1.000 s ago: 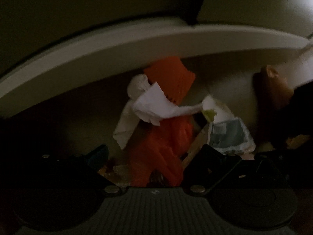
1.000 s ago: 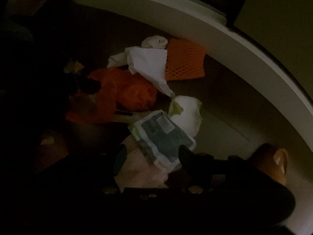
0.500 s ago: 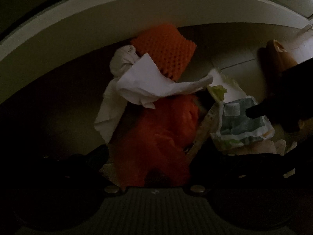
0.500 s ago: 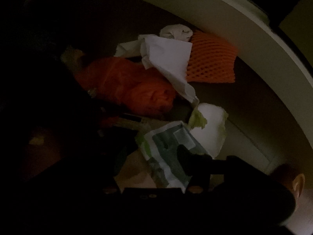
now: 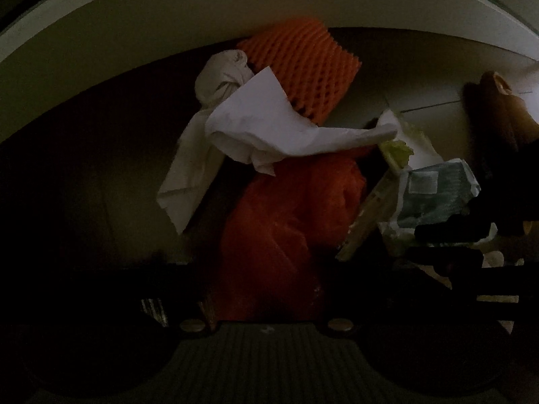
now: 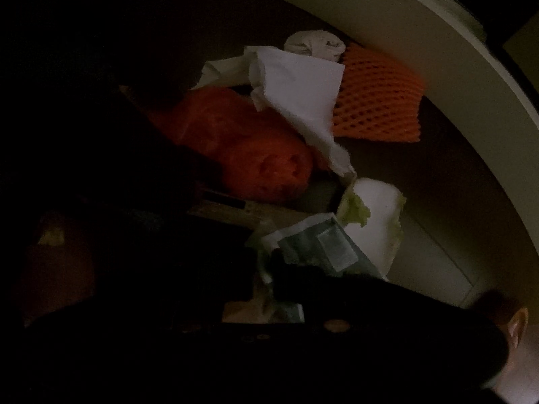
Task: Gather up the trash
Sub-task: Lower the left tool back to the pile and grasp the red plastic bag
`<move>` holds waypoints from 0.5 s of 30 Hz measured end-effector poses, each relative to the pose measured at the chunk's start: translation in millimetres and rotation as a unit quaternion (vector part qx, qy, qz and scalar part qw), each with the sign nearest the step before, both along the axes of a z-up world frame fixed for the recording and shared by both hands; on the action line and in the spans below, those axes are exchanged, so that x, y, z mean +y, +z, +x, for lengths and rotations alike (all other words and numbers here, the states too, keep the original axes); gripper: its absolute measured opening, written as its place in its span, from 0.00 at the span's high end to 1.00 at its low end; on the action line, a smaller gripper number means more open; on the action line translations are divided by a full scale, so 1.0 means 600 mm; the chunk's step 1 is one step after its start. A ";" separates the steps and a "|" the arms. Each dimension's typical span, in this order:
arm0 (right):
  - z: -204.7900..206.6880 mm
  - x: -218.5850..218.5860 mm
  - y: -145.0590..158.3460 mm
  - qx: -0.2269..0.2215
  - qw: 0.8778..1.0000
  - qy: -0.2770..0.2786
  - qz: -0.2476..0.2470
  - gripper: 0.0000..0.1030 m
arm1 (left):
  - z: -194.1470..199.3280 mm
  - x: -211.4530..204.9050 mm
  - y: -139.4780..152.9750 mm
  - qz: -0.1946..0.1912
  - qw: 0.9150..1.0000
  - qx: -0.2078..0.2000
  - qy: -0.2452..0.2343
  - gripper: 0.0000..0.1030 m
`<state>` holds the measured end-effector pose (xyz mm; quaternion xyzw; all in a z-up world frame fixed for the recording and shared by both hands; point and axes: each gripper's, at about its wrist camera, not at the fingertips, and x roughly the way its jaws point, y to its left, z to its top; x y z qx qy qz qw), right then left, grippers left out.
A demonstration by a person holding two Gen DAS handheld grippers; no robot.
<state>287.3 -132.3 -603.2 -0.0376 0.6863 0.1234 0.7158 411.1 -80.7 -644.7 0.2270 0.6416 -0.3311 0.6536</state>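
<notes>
Orange foam net touches the pale curved rim; tools seemingly crowded.

An orange foam net sleeve, matt with an open honeycomb weave, sits behind a creased white sheet of paper. Left of the paper lies knotted, soft white tissue. In front of the paper is a crinkled red plastic bag with a faint sheen. Right of the bag, a printed packet looks smooth.
</notes>
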 end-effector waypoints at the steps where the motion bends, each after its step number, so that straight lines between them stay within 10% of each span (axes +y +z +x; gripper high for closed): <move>1: -0.001 -0.001 0.003 -0.001 1.000 0.000 -0.001 0.94 | -0.001 0.000 0.000 0.000 1.000 0.003 0.000 0.58; 7: -0.001 -0.021 0.028 -0.008 1.000 -0.007 -0.011 1.00 | -0.013 -0.002 0.014 -0.004 1.000 0.006 -0.007 0.79; 15: -0.007 -0.061 0.107 -0.043 0.998 -0.019 -0.029 1.00 | -0.016 0.006 0.070 -0.013 1.000 0.008 0.002 0.83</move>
